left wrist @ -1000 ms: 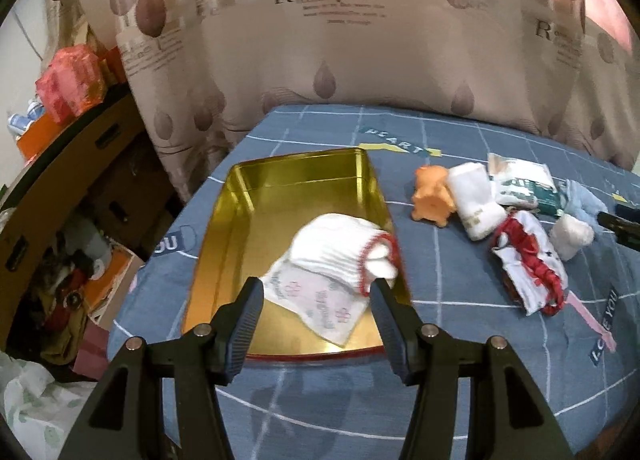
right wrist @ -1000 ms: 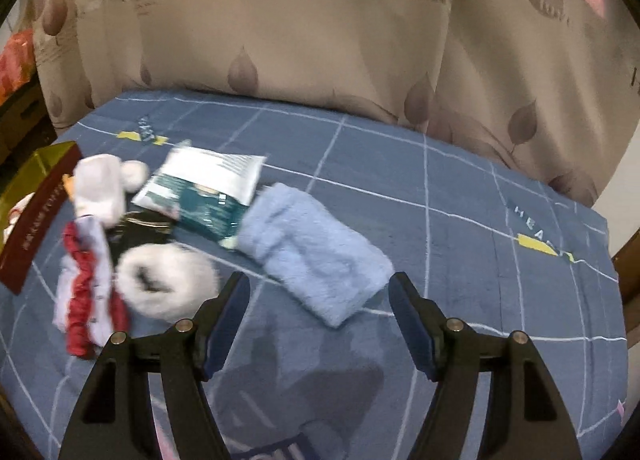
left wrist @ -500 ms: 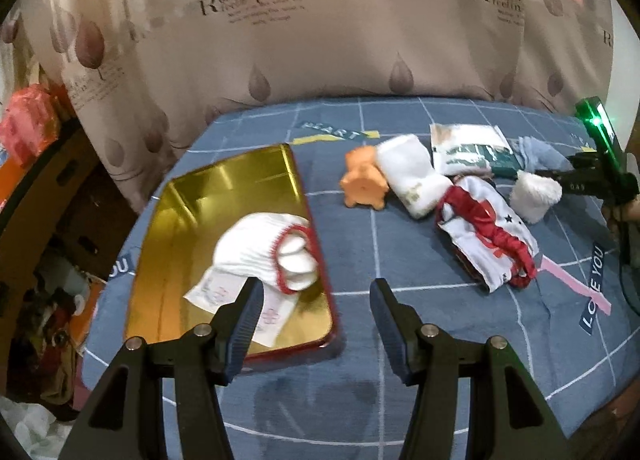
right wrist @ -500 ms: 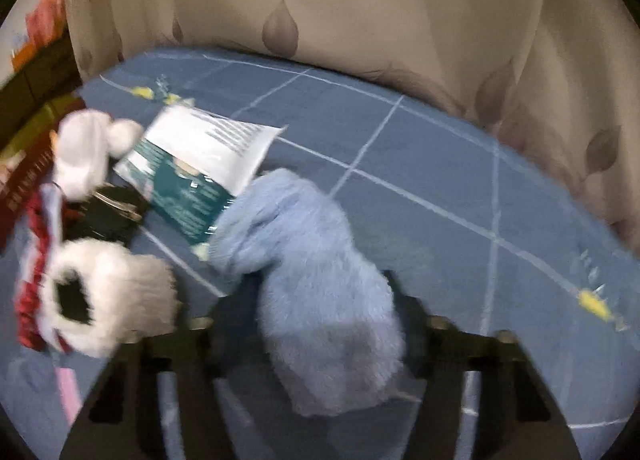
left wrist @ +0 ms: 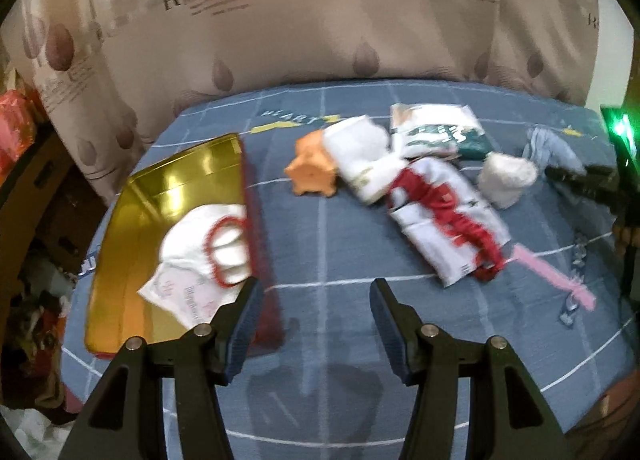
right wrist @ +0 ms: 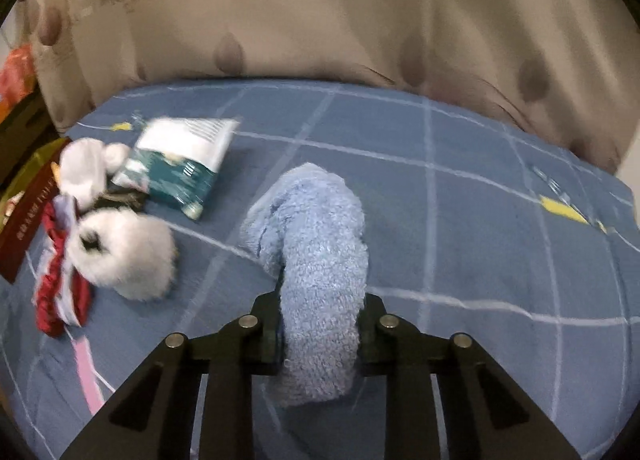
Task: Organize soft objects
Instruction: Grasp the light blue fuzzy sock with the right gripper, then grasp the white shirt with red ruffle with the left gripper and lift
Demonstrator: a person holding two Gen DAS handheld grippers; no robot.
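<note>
My right gripper (right wrist: pixel 320 334) is shut on a fluffy light-blue sock (right wrist: pixel 316 244), its far end still draped on the blue bedspread; it also shows in the left wrist view (left wrist: pixel 554 147). My left gripper (left wrist: pixel 316 314) is open and empty over the bedspread, just right of the gold tin tray (left wrist: pixel 132 219), which holds a white glove with red trim (left wrist: pixel 208 244) and a paper packet (left wrist: pixel 180 294). On the bed lie an orange plush (left wrist: pixel 310 173), a white roll (left wrist: pixel 360 157), a white-and-red garment (left wrist: pixel 444 215) and a white fluffy sock (right wrist: pixel 128 252).
A green-and-white packet (right wrist: pixel 180 163) lies at the back. A pink ribbon (left wrist: pixel 554 274) trails from the garment. The tray's dark red lid (left wrist: pixel 260 260) leans along its right side. A curtain (left wrist: pixel 320 19) hangs behind the bed; clutter and a cardboard box (left wrist: pixel 32 195) stand left.
My right gripper closed on the blue sock and lifted its near end. My left gripper swung right, away from over the tray, toward the pile.
</note>
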